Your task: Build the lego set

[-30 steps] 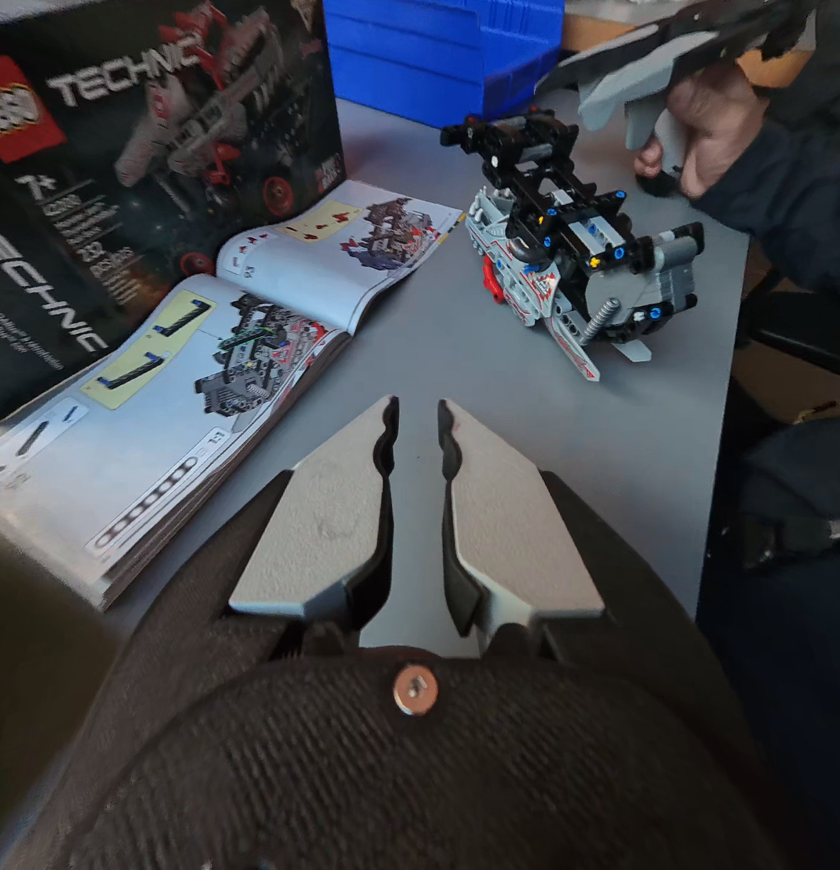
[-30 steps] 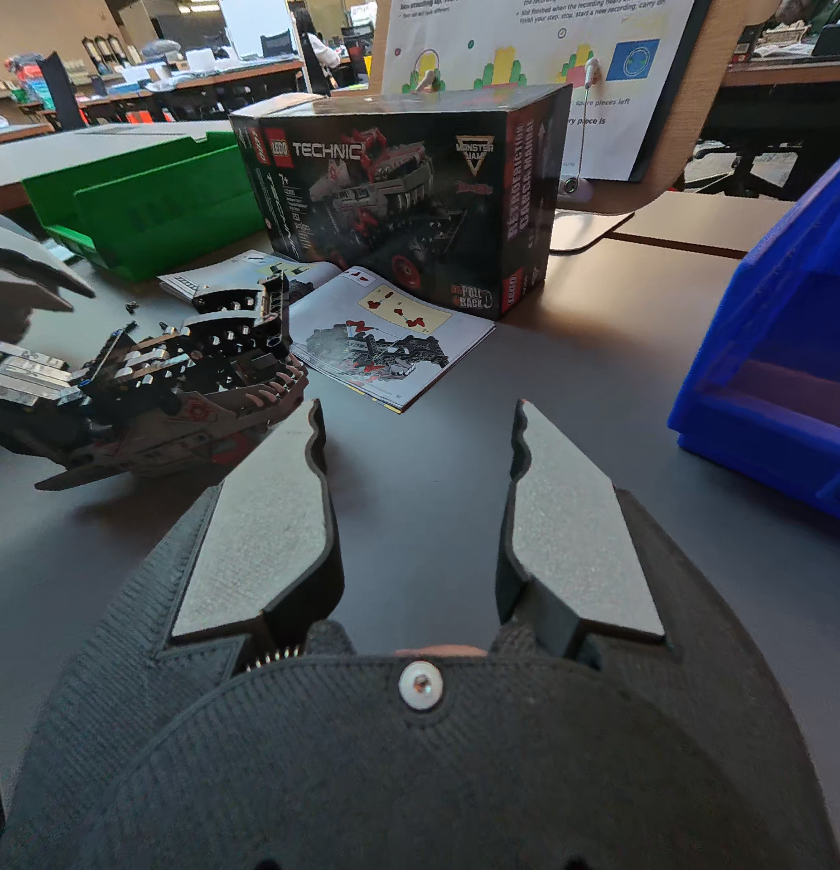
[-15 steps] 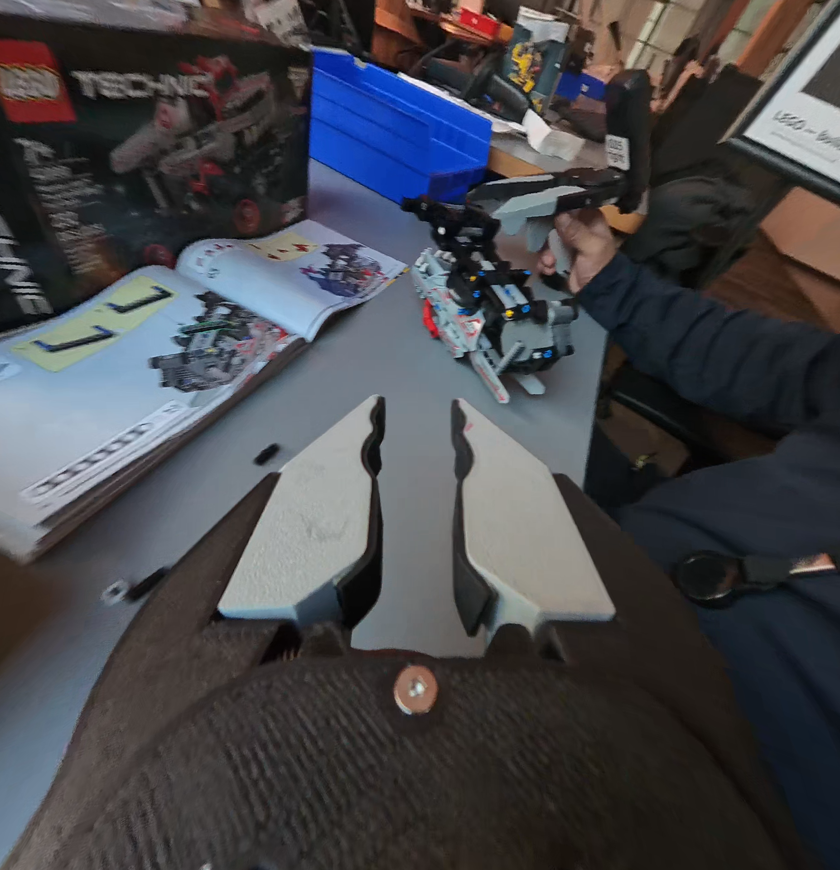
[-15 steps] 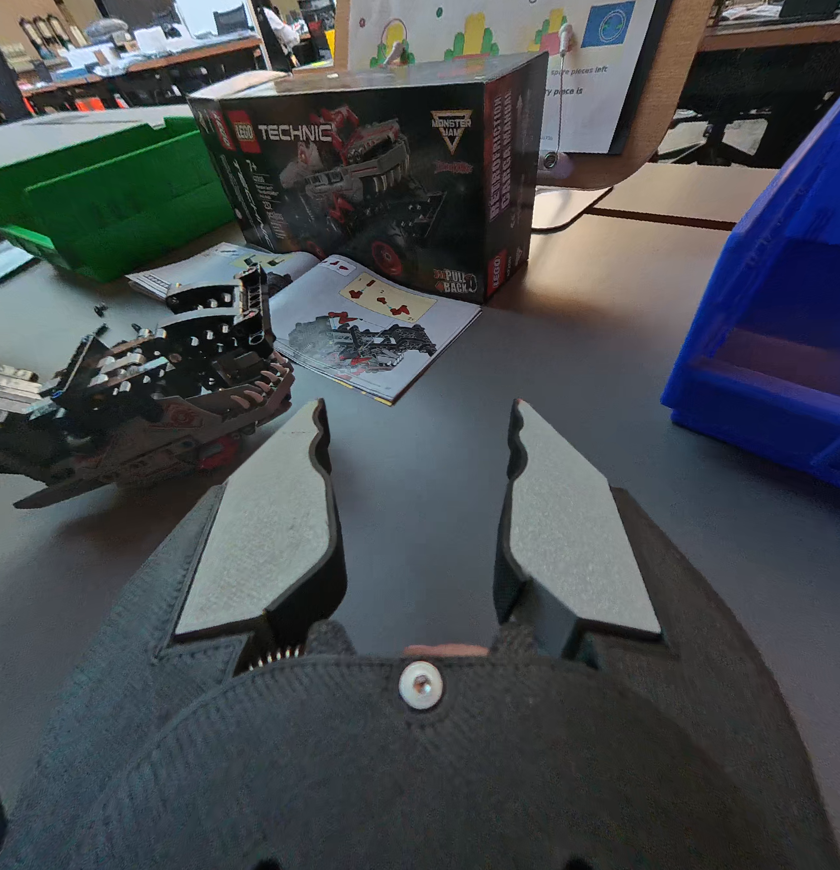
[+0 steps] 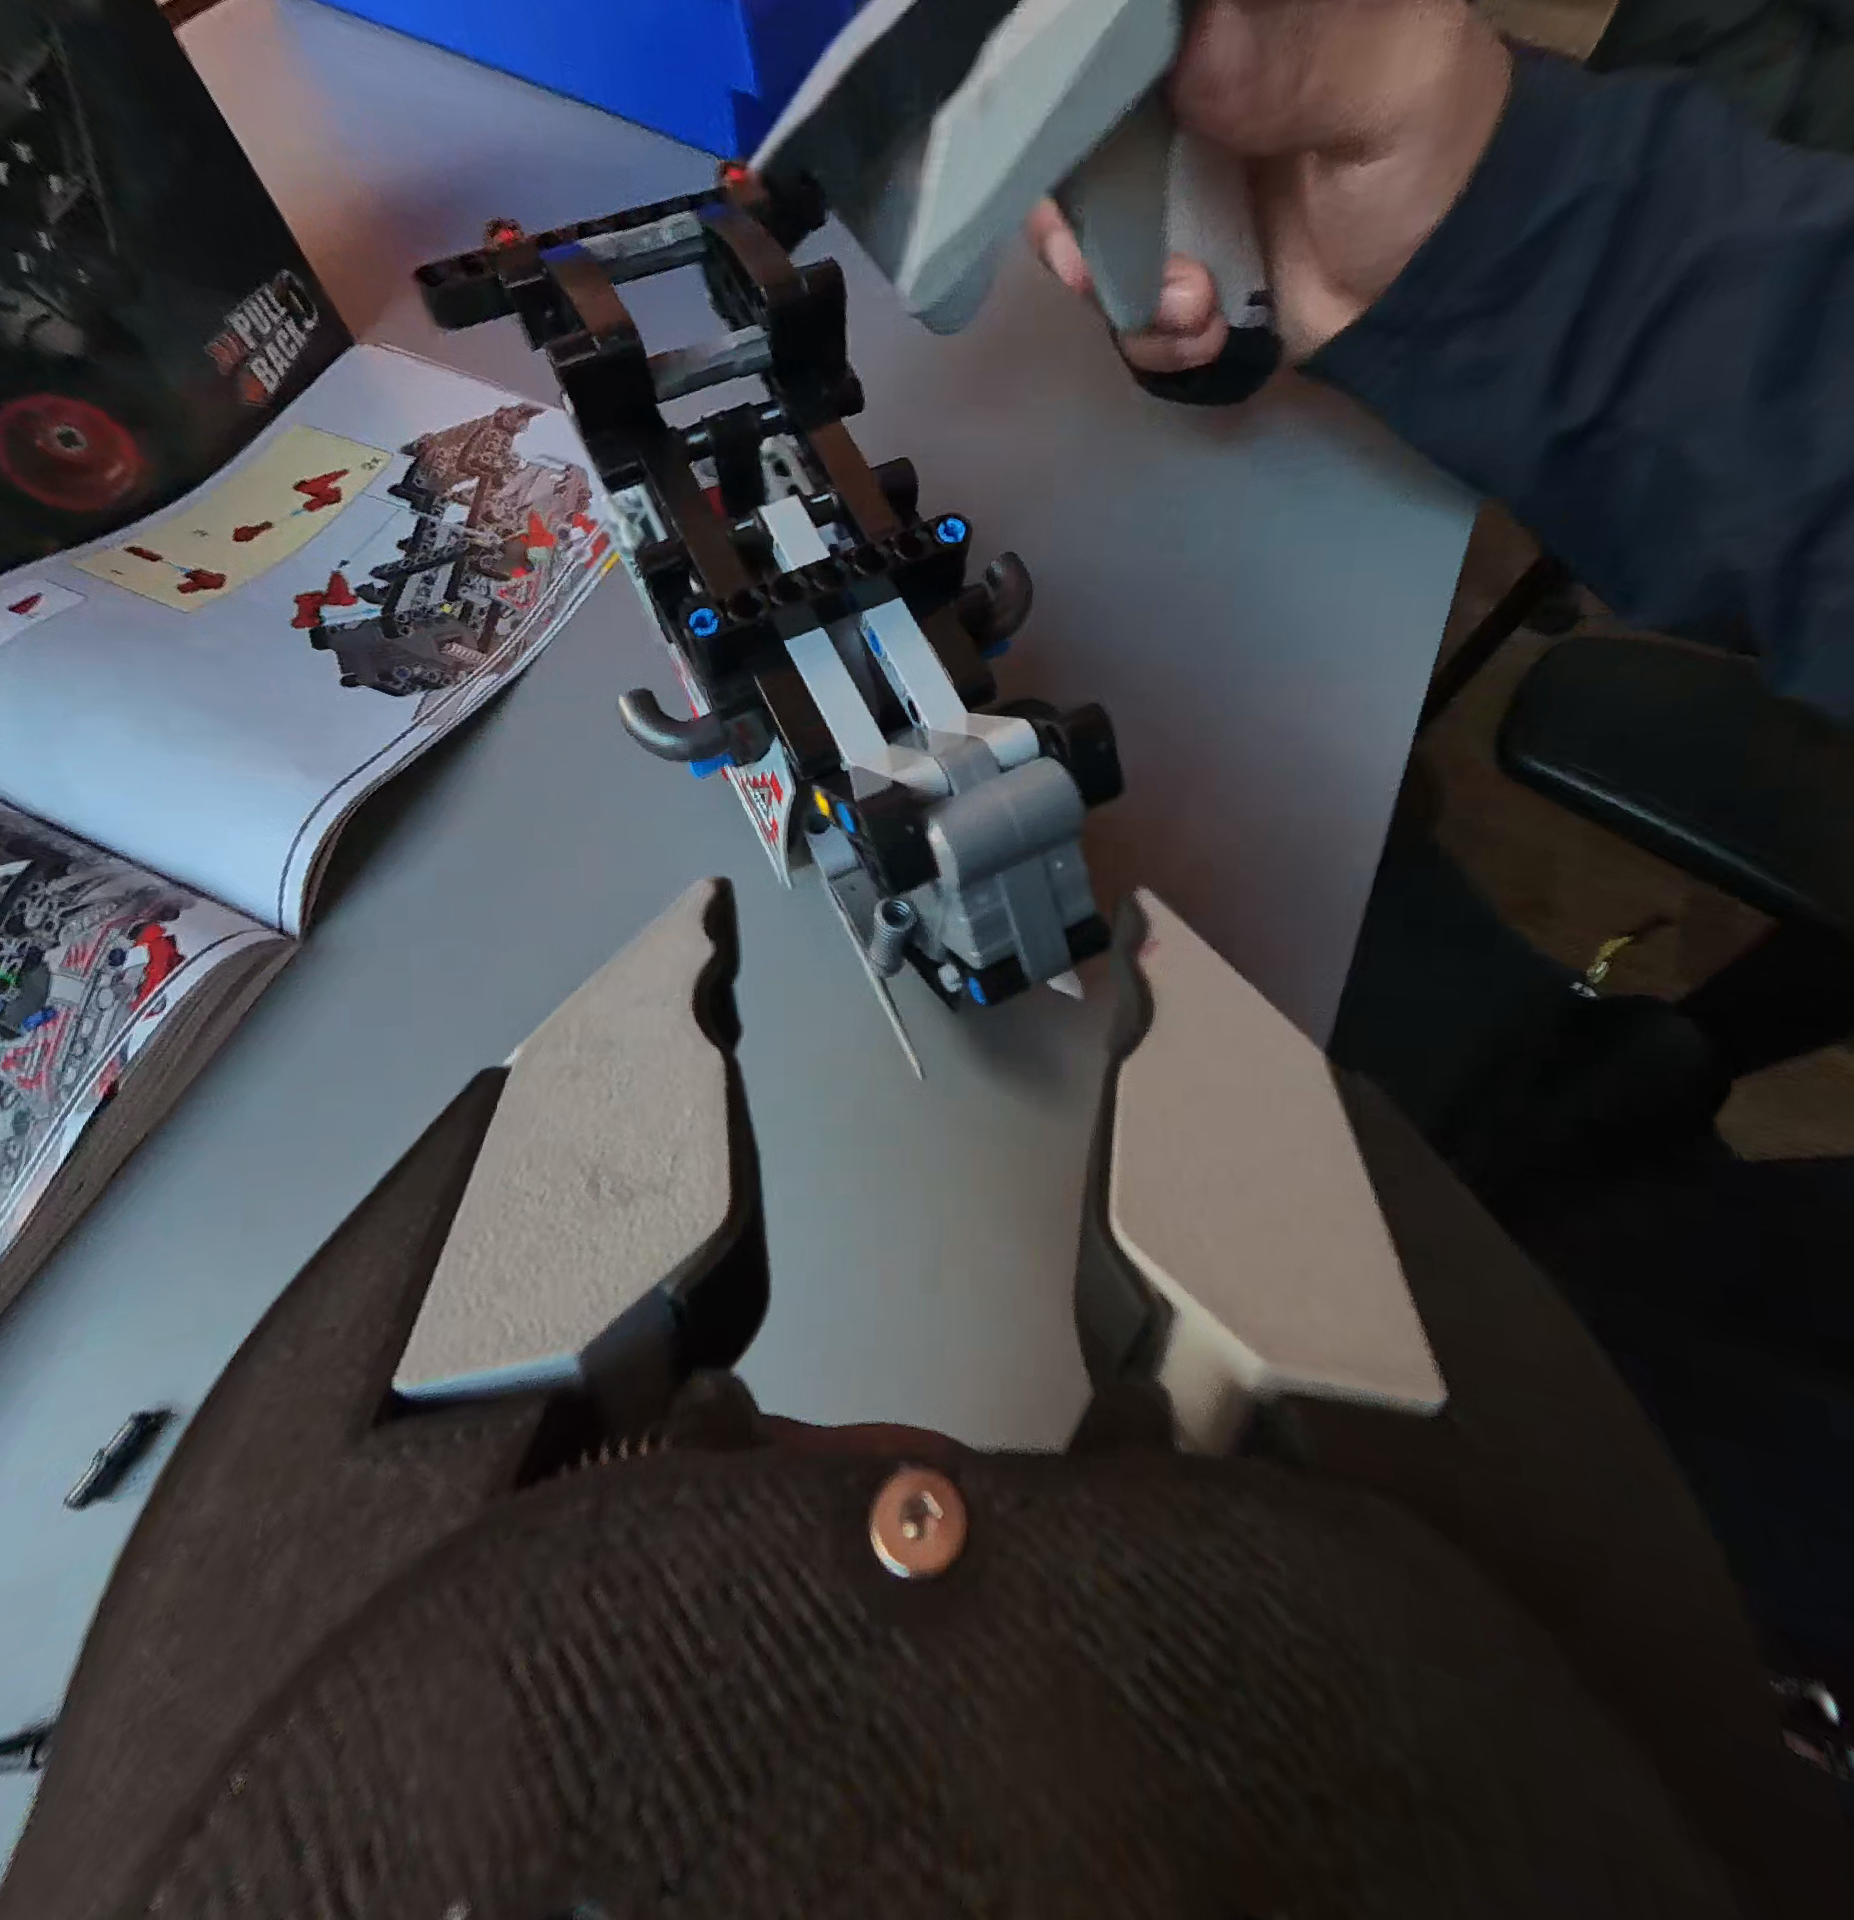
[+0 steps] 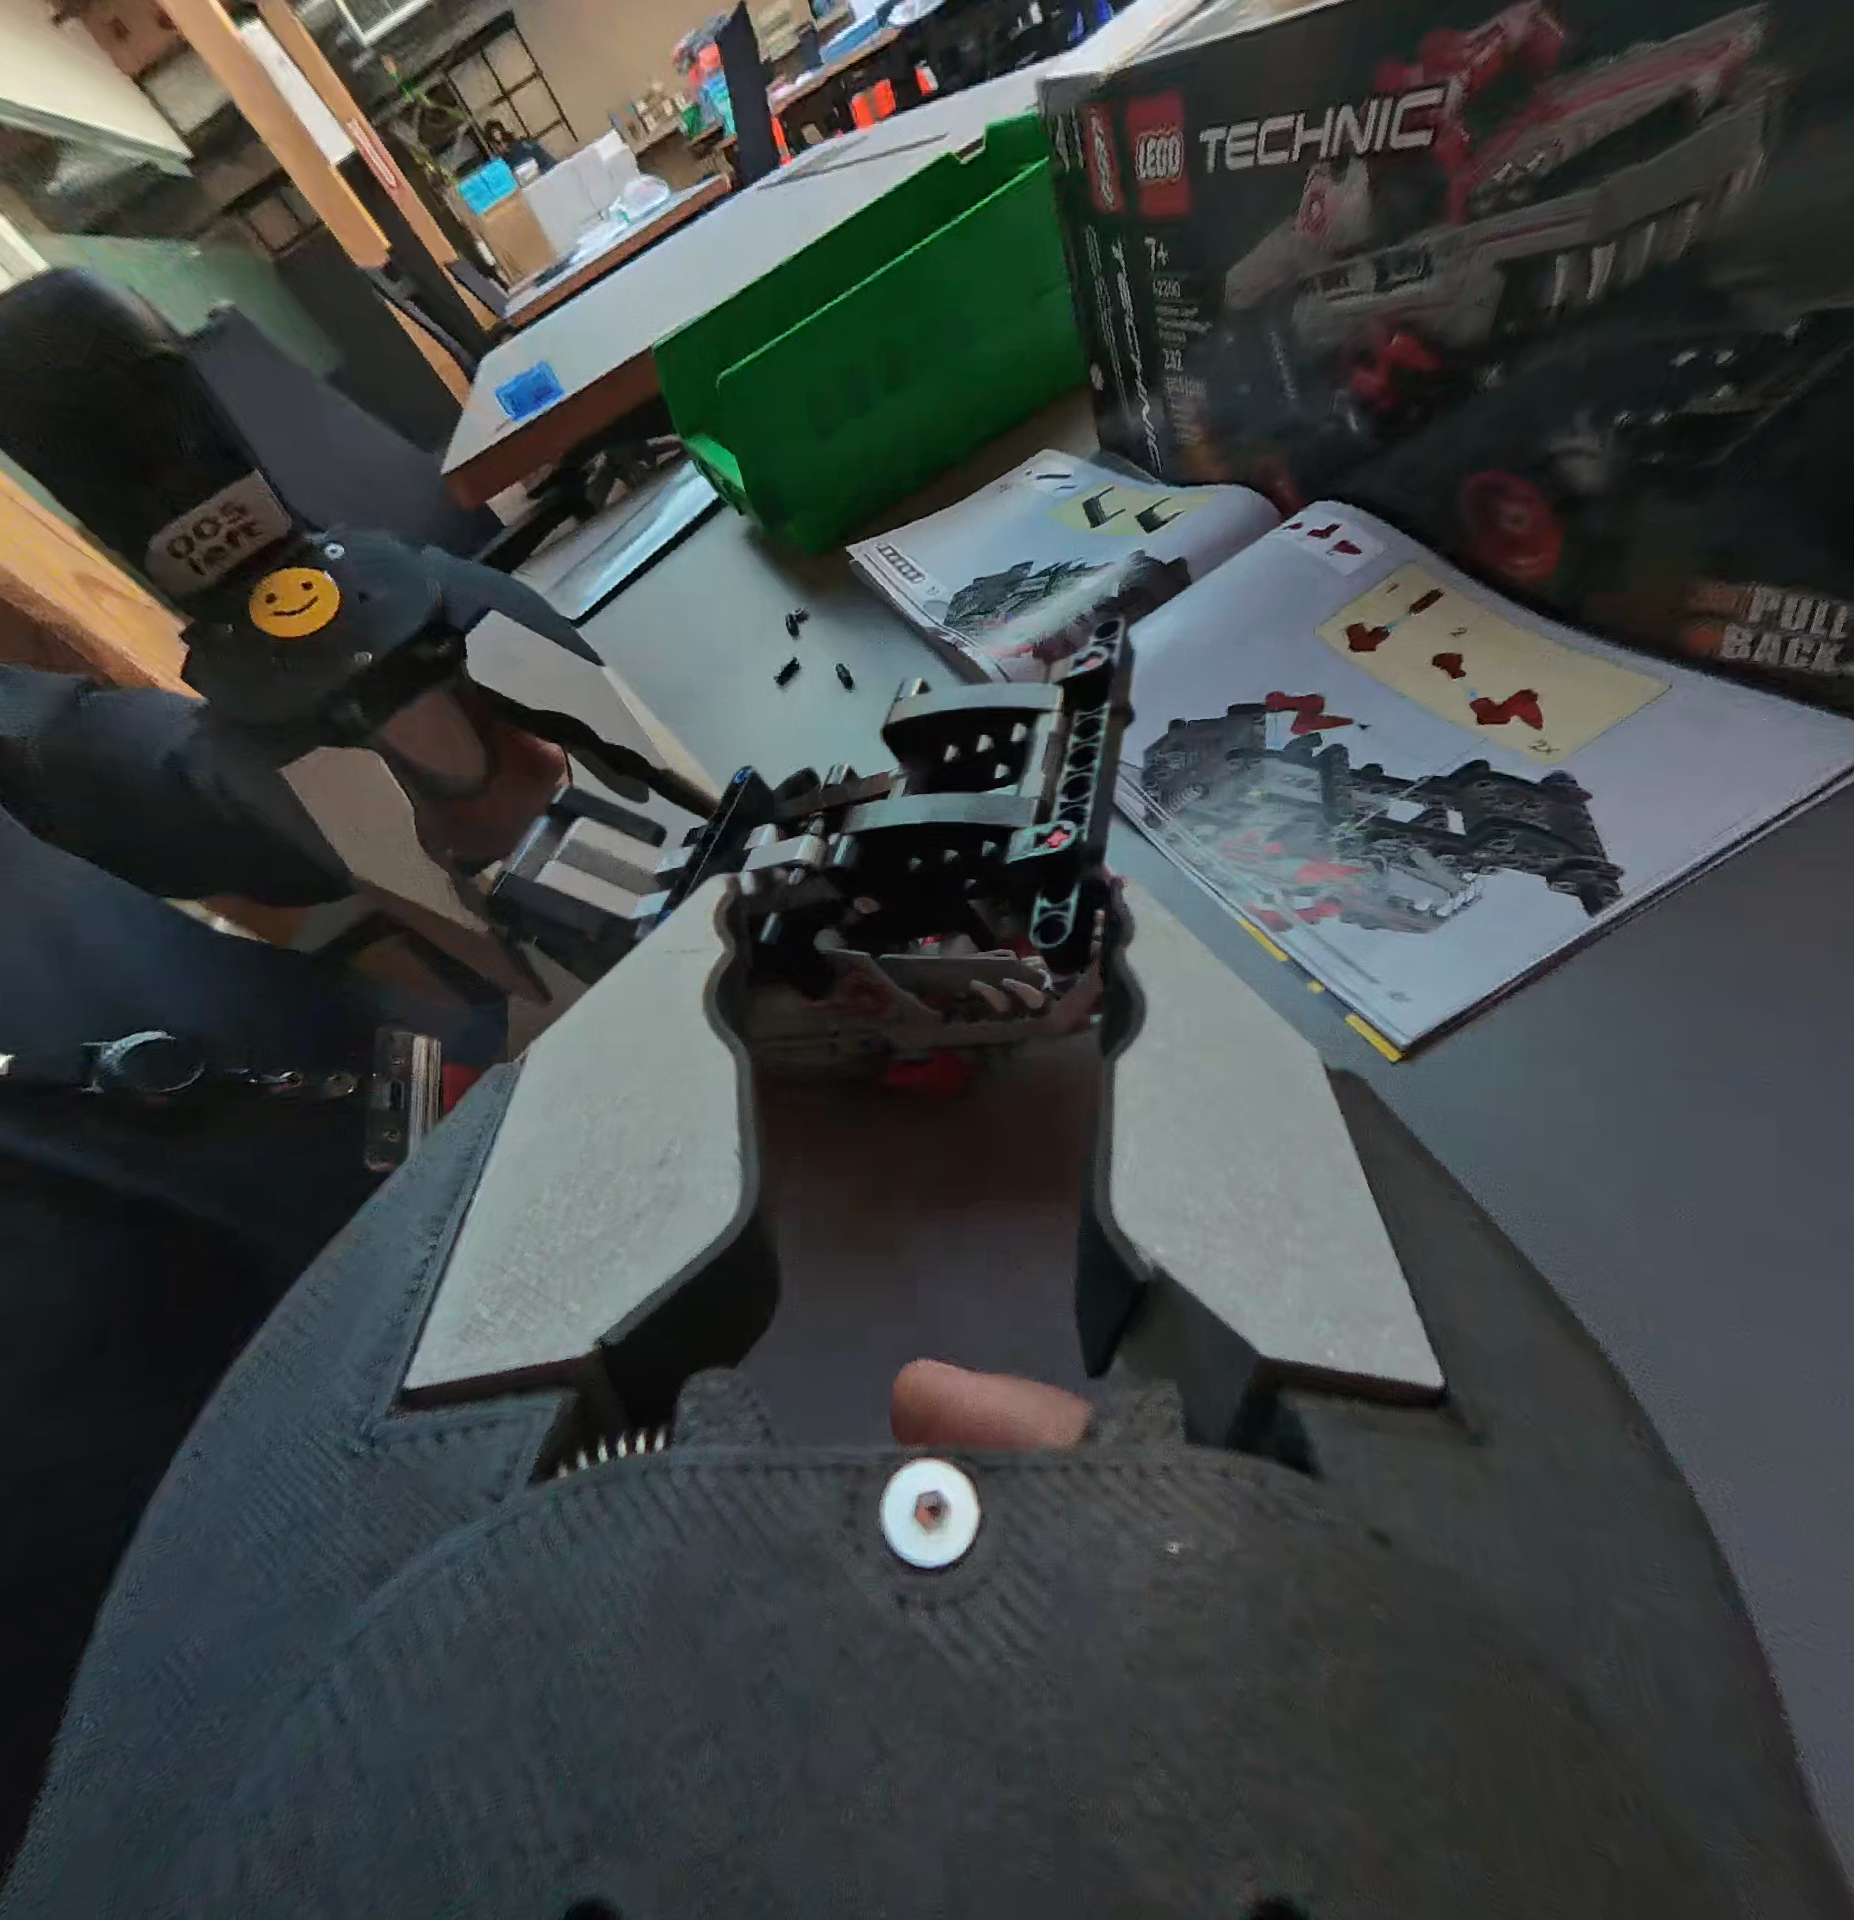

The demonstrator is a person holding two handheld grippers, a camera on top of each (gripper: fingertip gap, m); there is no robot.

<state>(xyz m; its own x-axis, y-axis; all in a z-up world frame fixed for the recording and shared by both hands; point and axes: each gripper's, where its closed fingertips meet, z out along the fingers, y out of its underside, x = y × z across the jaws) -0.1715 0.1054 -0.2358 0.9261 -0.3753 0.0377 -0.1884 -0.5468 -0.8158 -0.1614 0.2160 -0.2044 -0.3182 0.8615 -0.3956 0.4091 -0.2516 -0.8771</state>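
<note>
Your left gripper (image 5: 918,920): jaws spread wide, nothing held, tips just short of the Lego truck chassis (image 5: 798,623) on the gray table (image 5: 1162,582). Right gripper (image 6: 918,935): spread, straddling chassis front; contact unclear. 0.5 s ago both sat farther back, left jaws narrower. Manual (image 5: 227,644) beyond, left.

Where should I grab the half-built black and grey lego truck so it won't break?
Probably grip the black and grey lego truck across its narrow width, at the solid grey block end, coming along the table from that end. The open left gripper already faces it. The black frame at the far end looks open, so likely weaker.
</note>
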